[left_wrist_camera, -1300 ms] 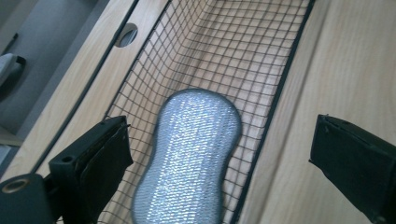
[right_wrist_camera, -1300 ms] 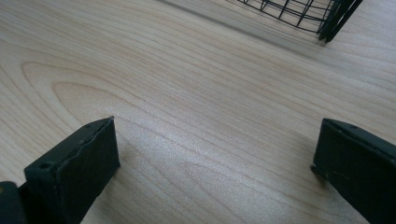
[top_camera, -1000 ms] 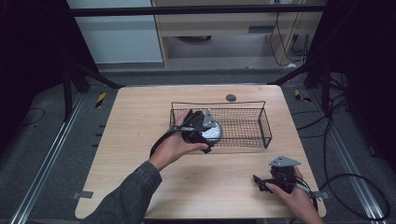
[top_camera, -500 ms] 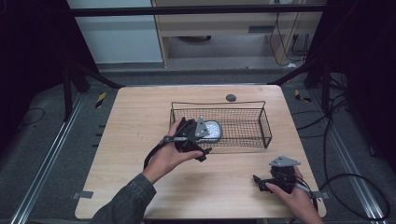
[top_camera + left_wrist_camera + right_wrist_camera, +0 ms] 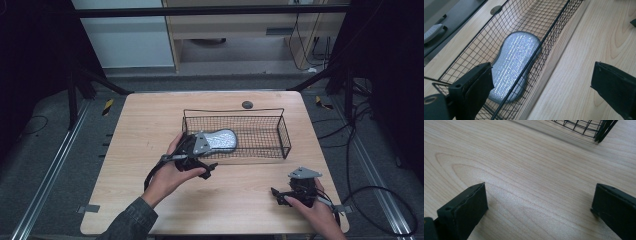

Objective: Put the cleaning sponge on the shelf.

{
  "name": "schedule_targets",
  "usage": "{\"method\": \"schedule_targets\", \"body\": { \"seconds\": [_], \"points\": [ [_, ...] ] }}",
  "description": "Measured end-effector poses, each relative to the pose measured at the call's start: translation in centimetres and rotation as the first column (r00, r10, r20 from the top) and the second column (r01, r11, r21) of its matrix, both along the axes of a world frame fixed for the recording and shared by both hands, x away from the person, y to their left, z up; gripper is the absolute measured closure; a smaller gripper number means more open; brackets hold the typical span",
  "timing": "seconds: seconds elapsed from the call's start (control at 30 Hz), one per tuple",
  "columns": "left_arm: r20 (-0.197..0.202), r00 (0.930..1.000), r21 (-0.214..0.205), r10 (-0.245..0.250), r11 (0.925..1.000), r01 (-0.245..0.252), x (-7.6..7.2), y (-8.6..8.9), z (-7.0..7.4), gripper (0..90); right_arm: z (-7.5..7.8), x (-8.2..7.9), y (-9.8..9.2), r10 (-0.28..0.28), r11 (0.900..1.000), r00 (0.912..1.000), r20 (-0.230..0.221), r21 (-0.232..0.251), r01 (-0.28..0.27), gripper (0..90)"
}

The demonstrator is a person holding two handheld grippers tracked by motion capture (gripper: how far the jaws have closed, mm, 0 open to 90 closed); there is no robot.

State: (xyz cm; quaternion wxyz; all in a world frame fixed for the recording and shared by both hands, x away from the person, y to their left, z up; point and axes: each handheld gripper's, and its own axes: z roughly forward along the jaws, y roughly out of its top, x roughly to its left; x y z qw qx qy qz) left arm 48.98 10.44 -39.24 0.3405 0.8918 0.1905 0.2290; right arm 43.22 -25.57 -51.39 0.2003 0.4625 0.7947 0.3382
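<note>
Wooden table (image 5: 150,130), high view: wire basket (image 5: 283,132) at centre, silver pad (image 5: 221,140) lying flat in its 9 o'clock end. Left gripper (image 5: 192,155) at basket's 8 o'clock corner, right gripper (image 5: 292,192) near table's 5 o'clock edge.
Left gripper view: jaws wide, empty, straddling the basket's (image 5: 554,25) near wall; pad (image 5: 514,62) inside, at 11 o'clock.
Right gripper view: jaws wide over bare table (image 5: 529,177); basket (image 5: 584,127) corner at 1 o'clock.

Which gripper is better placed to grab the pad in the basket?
Left. The left gripper hangs at the basket wall, jaws open, with the pad just beyond it. The right gripper sits on the table near its front right corner.
</note>
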Motion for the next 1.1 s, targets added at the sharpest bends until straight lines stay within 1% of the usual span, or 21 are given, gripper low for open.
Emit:
{"method": "schedule_targets", "body": {
  "seconds": [0.07,0.1,0.13,0.17,0.23,0.3,0.33,0.37,0.4,0.43,0.47,0.5,0.53,0.63,0.7,0.77,0.93,0.97,1.03,1.07,1.1],
  "points": [
    [0.002,1.0,-0.007,0.006,1.0,-0.006,-0.1,0.3,0.0,3.2,0.0,0.0,0.0,0.001,1.0,1.0,0.001,-0.001,-0.001,0.3],
    [0.001,0.9998,-0.017,0.017,0.9997,-0.017,-0.2,0.9,-0.1,3.2,0.0,0.0,0.0,0.001,1.0,1.0,0.001,-0.001,-0.001,0.3],
    [0.001,0.9998,-0.017,0.017,0.9997,-0.017,-0.2,0.9,-0.1,3.2,0.0,0.0,0.0,0.001,1.0,1.0,0.001,-0.001,-0.001,0.3],
    [0.001,0.9995,-0.025,0.031,0.9992,-0.031,-0.3,1.6,-0.2,3.1,0.0,0.0,0.0,0.0,1.0,1.0,0.001,0.0,0.0,0.3],
    [0.001,0.9993,-0.026,0.038,0.9989,-0.038,-0.4,1.9,-0.2,3.2,0.0,0.0,0.0,0.0,1.0,1.0,0.001,0.0,0.0,0.3],
    [0.004,0.9984,-0.039,0.057,0.9976,-0.057,-0.6,3.2,-0.2,3.1,0.0,0.0,0.0,0.0,1.0,1.0,0.002,-0.001,0.0,0.3],
    [0.004,0.9984,-0.039,0.057,0.9976,-0.057,-0.6,3.2,-0.2,3.1,0.0,0.0,0.0,0.0,1.0,1.0,0.002,-0.001,0.0,0.3],
    [0.004,0.9977,-0.053,0.067,0.9964,-0.067,-0.7,3.6,-0.2,3.1,0.0,0.0,0.0,0.0,1.0,1.0,0.002,-0.001,0.0,0.3],
    [0.004,0.9968,-0.061,0.079,0.995,-0.079,-0.7,4.5,-0.2,3.1,0.0,0.0,0.0,-0.001,1.0,1.0,0.002,-0.001,0.001,0.3],
    [0.004,0.9968,-0.061,0.079,0.995,-0.079,-0.7,4.5,-0.2,3.1,0.0,0.0,0.0,-0.001,1.0,1.0,0.002,-0.001,0.001,0.3],
    [-0.003,0.996,-0.072,0.089,0.9934,-0.089,-0.7,5.4,-0.3,3.1,0.0,0.0,0.0,-0.001,1.0,1.0,0.002,-0.001,0.001,0.3],
    [-0.003,0.996,-0.072,0.089,0.9934,-0.089,-0.7,5.4,-0.3,3.1,0.0,0.0,0.0,-0.001,1.0,1.0,0.002,-0.001,0.001,0.3],
    [-0.008,0.9934,-0.076,0.114,0.9905,-0.114,-0.5,6.3,-0.4,3.1,0.0,0.0,0.0,-0.001,1.0,1.0,0.002,-0.001,0.001,0.3],
    [-0.023,0.9896,-0.085,0.142,0.986,-0.143,-0.3,7.5,-0.9,3.2,0.0,0.0,0.0,-0.001,1.0,1.0,0.002,-0.001,0.001,0.3],
    [-0.024,0.9892,-0.08,0.145,0.986,-0.146,-0.2,7.8,-1.0,3.3,0.0,0.0,0.0,-0.002,1.0,1.0,0.001,0.0,0.002,0.3],
    [-0.032,0.9869,-0.086,0.158,0.9833,-0.16,-0.2,8.5,-1.6,3.3,0.0,0.0,0.0,-0.002,1.0,1.0,0.001,0.0,0.002,0.3],
    [-0.045,0.9848,-0.076,0.168,0.9823,-0.171,-0.2,9.2,-2.4,3.3,0.0,0.0,0.0,-0.003,1.0,1.0,0.001,0.0,0.003,0.3],
    [-0.046,0.9839,-0.05,0.173,0.9833,-0.175,0.0,9.7,-2.8,3.3,0.0,0.0,0.0,-0.003,1.0,1.0,0.001,0.0,0.003,0.3],
    [-0.056,0.9811,-0.048,0.185,0.981,-0.188,0.1,10.1,-3.2,3.3,0.0,0.0,0.0,-0.003,1.0,1.0,0.001,0.0,0.003,0.3],
    [-0.056,0.9811,-0.048,0.185,0.981,-0.188,0.1,10.1,-3.2,3.3,0.0,0.0,0.0,-0.003,1.0,1.0,0.001,0.0,0.003,0.3],
    [-0.064,0.979,-0.043,0.194,0.9795,-0.197,0.3,10.5,-3.5,3.3,0.0,0.0,0.0,-0.003,1.0,1.0,0.001,0.0,0.003,0.3]
  ]
}}
